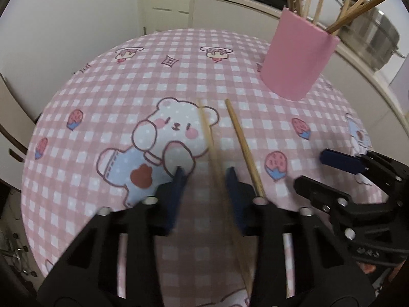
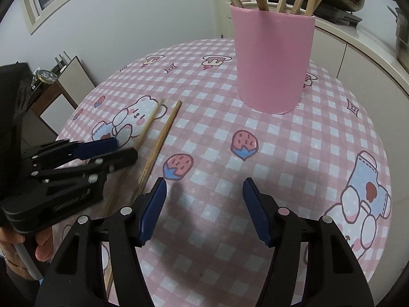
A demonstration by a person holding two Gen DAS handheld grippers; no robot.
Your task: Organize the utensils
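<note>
Left wrist view first: your left gripper [image 1: 204,171] sits low at the bottom centre of the frame with its blue pads spread apart. A pale chopstick [image 1: 207,133] runs between them, its long axis going from the bottom of the frame up toward the bear print on the checked tablecloth [image 1: 102,76]. It looks blurred, so I cannot say whether it lies flat or is tipped up. A darker chopstick [image 1: 244,148] lies just right of the right-hand pad, almost parallel and outside the gap. The pink holder [image 1: 299,58], already bristling with chopsticks, stands in the upper right, well apart from both loose sticks. Your right gripper [image 1: 329,171] shows at the right edge, also parted.

Right wrist view: your right gripper [image 2: 204,192] is spread wide over bare cloth with nothing between its pads. Both loose sticks lie to its left, the darker chopstick [image 2: 159,148] ending just beside the left pad, the pale chopstick [image 2: 150,122] further left under your left gripper [image 2: 115,151]. The pink holder [image 2: 272,58] stands straight ahead at upper centre.

Your left gripper is the nearer one and already straddles the pale stick, so closing should catch it across its length.
</note>
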